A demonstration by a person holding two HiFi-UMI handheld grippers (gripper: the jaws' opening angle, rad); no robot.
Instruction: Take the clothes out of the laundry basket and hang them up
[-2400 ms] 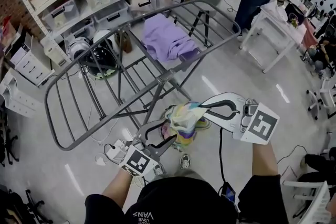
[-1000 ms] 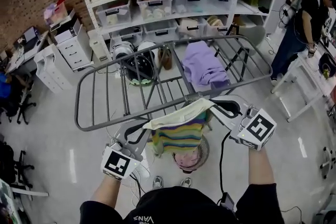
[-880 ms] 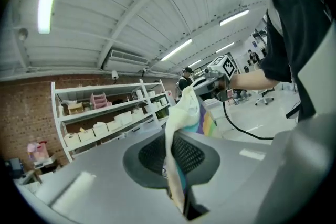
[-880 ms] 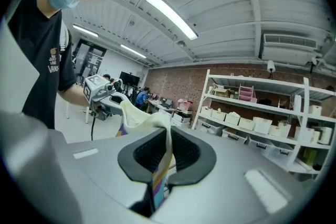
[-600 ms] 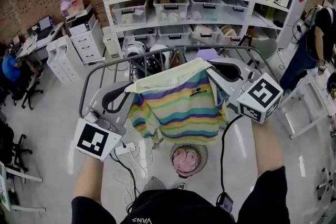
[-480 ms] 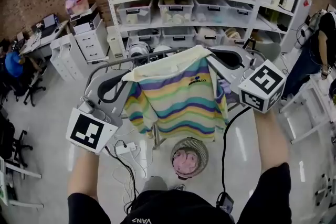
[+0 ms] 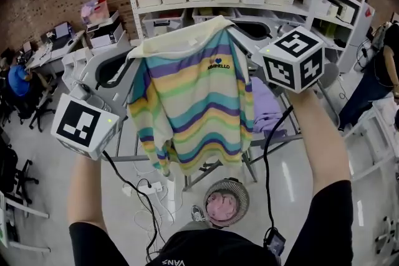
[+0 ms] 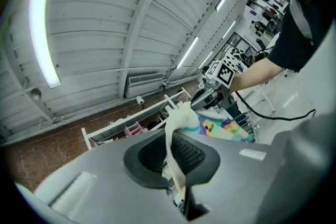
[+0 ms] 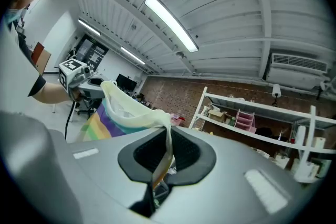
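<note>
Status: both hand-held grippers clenched on the striped shirt. Left hand-held gripper pinches one shoulder and right hand-held gripper the other. Both gripper views confirm it: cream fabric runs down into the closed jaws of the left and the right.

Shirt is up in the air in front of the person, stretched betw the two grips. The laundry basket is on the floor below and the drying rack is just behind.

Step in hand, imo: carry it to the rack and drape.
- Hold the shoulders spread and taut so the body stays flat, no bunching.
- Level the grips first, the right side sits higher than the left.
- Go far over the rack bars, then lower so the fabric lands across a bar. Open the jaws only once the rack takes the weight.
- Purple garment already takes the right part of the rack, so aim left of it.
- The hem hangs low; lift it clear of the near rail and the cables.

Orientation: collar and shoulders up, hem down, so the long axis is roughly vertical. Shoulder line runs left-right, tilted up to the right. Logo side faces the person.
</note>
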